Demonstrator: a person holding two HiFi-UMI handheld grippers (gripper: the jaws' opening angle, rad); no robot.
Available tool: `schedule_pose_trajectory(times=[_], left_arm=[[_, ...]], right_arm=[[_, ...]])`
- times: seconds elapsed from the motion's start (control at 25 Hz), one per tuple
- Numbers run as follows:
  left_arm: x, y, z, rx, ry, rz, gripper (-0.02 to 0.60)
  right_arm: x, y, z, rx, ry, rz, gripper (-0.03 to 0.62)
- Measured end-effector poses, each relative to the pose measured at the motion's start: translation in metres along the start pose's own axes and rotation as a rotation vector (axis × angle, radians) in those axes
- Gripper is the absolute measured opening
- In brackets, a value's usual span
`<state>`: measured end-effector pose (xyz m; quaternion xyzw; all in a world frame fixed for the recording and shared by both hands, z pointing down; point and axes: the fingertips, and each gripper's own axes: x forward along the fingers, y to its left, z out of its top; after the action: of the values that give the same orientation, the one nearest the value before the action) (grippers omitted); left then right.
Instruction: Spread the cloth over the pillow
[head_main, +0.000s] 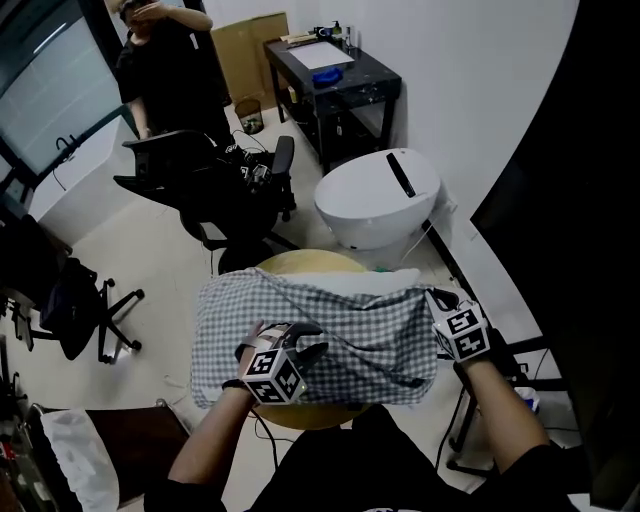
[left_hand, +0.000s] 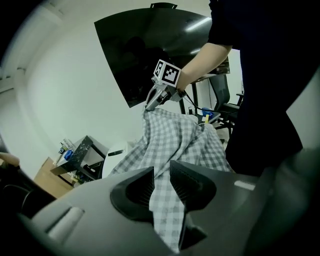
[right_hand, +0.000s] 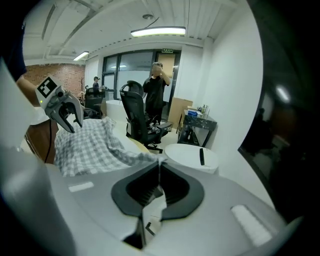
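A grey-and-white checked cloth (head_main: 345, 330) hangs stretched between my two grippers above a round wooden table (head_main: 300, 263). Along the cloth's far edge a strip of the white pillow (head_main: 375, 281) shows; the rest of it is hidden under the cloth. My left gripper (head_main: 303, 347) is shut on the cloth's near left part, and the cloth (left_hand: 175, 137) runs between its jaws (left_hand: 161, 172). My right gripper (head_main: 437, 298) is shut on the right corner, where a thin edge of the cloth (right_hand: 95, 140) and a white label sit in the closed jaws (right_hand: 159, 167).
Beyond the table stands a white rounded pod (head_main: 380, 195). A black office chair (head_main: 235, 185) is at the back left and a person (head_main: 165, 60) stands behind it. A black desk (head_main: 330, 75) lines the far wall. Another chair (head_main: 85, 300) stands at the left.
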<state>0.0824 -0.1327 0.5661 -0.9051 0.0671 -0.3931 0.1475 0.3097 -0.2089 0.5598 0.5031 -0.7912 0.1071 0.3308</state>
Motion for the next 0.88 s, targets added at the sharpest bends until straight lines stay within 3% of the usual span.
schedule_pose_trajectory(times=[0.48, 0.88], left_arm=[[0.029, 0.031, -0.009, -0.073, 0.060, 0.029, 0.089], [0.056, 0.048, -0.009, -0.124, 0.104, 0.044, 0.089]], right_arm=[[0.074, -0.094, 0.001, -0.018, 0.066, -0.072, 0.011], [0.149, -0.128, -0.028, -0.044, 0.195, -0.005, 0.012]])
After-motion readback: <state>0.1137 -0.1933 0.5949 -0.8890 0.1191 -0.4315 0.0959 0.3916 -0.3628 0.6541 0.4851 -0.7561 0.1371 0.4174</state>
